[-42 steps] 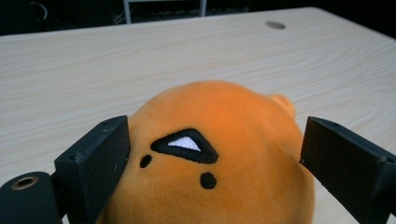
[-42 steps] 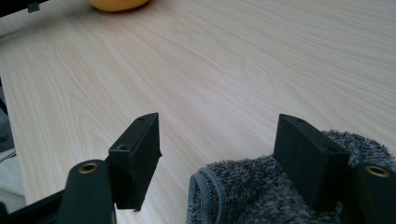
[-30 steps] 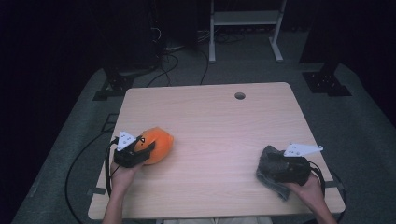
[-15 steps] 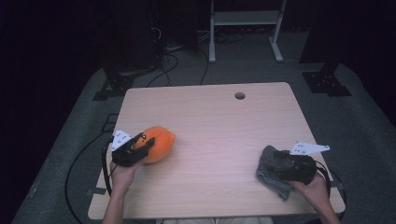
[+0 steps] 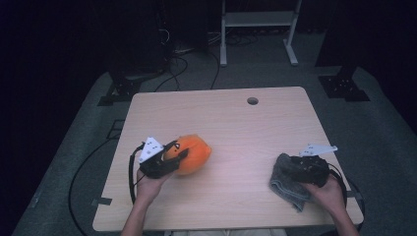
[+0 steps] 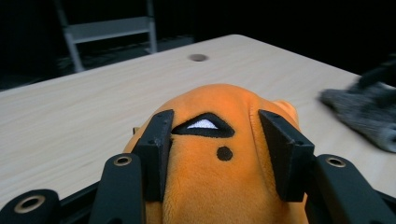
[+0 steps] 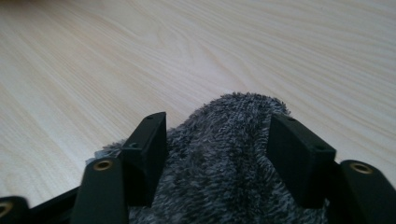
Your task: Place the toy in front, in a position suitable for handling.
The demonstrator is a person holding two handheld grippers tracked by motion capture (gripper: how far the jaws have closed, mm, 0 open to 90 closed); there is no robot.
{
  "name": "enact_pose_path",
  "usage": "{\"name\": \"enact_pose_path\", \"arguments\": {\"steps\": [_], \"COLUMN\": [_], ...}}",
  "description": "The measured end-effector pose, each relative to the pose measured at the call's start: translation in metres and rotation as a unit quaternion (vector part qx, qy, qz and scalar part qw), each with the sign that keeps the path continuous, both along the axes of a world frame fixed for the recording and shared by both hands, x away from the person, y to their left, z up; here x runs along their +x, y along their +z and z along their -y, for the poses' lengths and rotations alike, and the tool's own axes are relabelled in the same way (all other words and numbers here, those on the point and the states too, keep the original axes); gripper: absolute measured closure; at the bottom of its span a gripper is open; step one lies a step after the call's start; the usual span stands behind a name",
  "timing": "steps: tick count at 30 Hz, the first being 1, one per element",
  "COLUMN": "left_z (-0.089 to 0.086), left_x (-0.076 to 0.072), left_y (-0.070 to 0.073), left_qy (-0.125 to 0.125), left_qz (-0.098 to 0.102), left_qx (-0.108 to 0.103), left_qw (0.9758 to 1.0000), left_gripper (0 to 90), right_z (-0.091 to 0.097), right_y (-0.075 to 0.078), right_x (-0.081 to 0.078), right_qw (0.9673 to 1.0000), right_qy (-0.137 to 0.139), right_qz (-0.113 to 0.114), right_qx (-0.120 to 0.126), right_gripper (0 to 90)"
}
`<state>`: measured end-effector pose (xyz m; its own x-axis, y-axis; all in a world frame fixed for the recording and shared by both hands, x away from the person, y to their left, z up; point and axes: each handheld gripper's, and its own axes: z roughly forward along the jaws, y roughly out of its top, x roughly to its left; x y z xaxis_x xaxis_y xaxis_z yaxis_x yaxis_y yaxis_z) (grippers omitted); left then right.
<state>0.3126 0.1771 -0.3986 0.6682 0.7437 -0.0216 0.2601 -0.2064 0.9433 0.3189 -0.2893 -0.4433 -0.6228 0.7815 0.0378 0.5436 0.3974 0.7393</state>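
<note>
An orange plush toy (image 5: 197, 153) with a black-and-white stitched eye sits at the table's left, and my left gripper (image 5: 180, 151) is shut on it. In the left gripper view both black pads (image 6: 156, 154) press into the plush toy (image 6: 210, 186), denting its sides. At the table's right lies a grey fuzzy cloth (image 5: 285, 186), with my right gripper (image 5: 293, 169) over it. In the right gripper view the cloth (image 7: 224, 182) humps up between the pads (image 7: 299, 158) and touches both. Those jaws have just been closing around it.
The light wooden table (image 5: 246, 130) has a round cable hole (image 5: 253, 101) near its far edge. Black cables trail off the left edge. A white metal frame (image 5: 258, 19) stands on the dark floor behind. The grey cloth (image 6: 369, 112) lies at the right in the left gripper view.
My left gripper has carried the orange plush toy to the right, toward the table's middle. The right hand has barely shifted and stays over the grey cloth.
</note>
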Motion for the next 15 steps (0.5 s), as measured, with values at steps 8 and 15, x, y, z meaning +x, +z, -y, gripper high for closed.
{"name": "enact_pose_path", "arguments": {"steps": [8,15], "left_z": [0.041,0.073], "left_x": [-0.009,-0.015], "left_y": [-0.006,-0.016], "left_qy": [-0.058,-0.103], "left_qz": [0.005,0.004], "left_qx": [0.004,-0.005], "left_qw": [0.9983,0.9947], "left_gripper": [47.9,47.4], "right_z": [-0.006,-0.006], "right_y": [-0.009,-0.014], "right_x": [0.009,0.01], "right_qw": [0.9991,0.9978], "right_qy": [-0.006,-0.013], "right_qz": [-0.033,-0.053], "right_qx": [-0.025,-0.037], "right_gripper": [42.9,49.7]}}
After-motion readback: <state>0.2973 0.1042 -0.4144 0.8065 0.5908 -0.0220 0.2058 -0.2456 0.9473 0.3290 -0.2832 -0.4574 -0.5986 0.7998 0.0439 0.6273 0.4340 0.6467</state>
